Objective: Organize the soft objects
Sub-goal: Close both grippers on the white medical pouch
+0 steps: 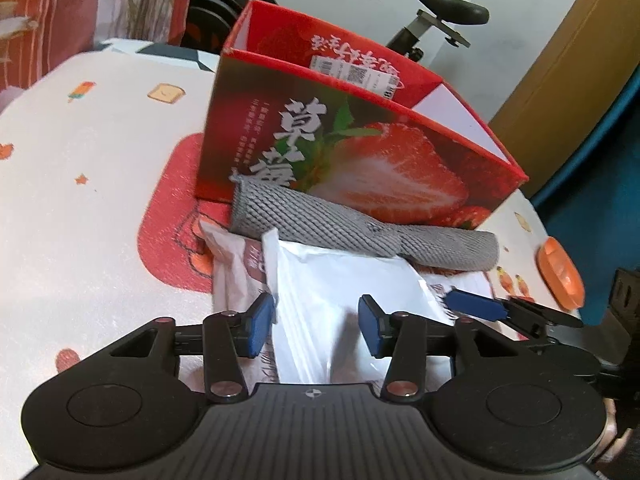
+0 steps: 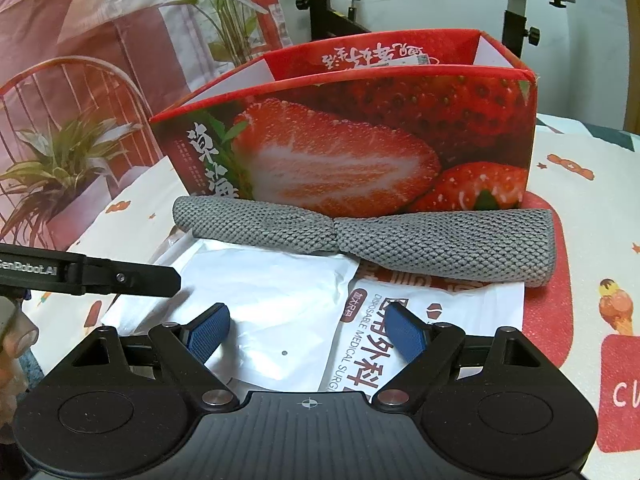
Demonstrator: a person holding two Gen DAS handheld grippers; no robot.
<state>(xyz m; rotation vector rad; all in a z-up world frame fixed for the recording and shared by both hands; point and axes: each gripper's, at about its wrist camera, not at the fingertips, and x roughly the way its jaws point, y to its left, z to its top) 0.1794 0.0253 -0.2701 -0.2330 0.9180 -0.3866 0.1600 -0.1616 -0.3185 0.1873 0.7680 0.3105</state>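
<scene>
A grey knitted cloth lies rolled against the front of a red strawberry box, which is open at the top. In front of it lie a plain white plastic pouch and a printed surgical mask packet, whose edge shows beside the pouch in the left wrist view. My left gripper is open with the white pouch between its fingers. My right gripper is open just above both packets. The right gripper's finger shows in the left wrist view; the left gripper's finger shows in the right wrist view.
Everything rests on a table with a white cartoon-print cloth. An orange object lies at the table's right edge. A potted plant, a chair and an exercise bike stand behind.
</scene>
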